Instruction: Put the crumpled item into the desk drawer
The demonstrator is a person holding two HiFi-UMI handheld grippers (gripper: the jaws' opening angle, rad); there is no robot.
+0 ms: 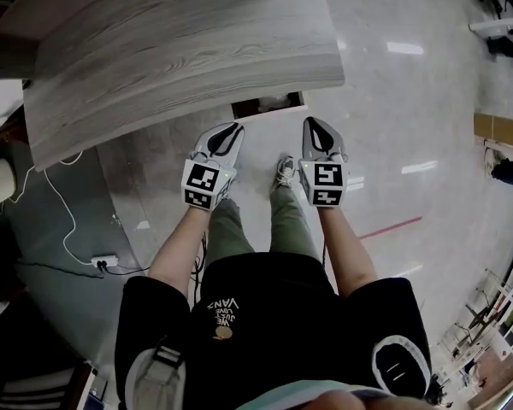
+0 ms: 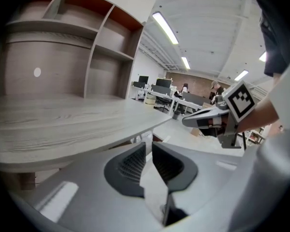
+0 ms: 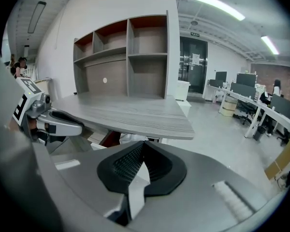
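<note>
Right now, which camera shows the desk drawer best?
The head view: it looks down on the drawer sticking out from under the desk. The right gripper view catches only a sliver beneath the desk edge; the left gripper view shows barely any.

left gripper, right gripper — grey moulded shells, black ribbed pads, each carrying a white cube with black square markers. worn — black short-sleeved shirt with small print, olive trousers, grey-white shoe.

left hand-held gripper slightly apart, right hand-held gripper closed
</note>
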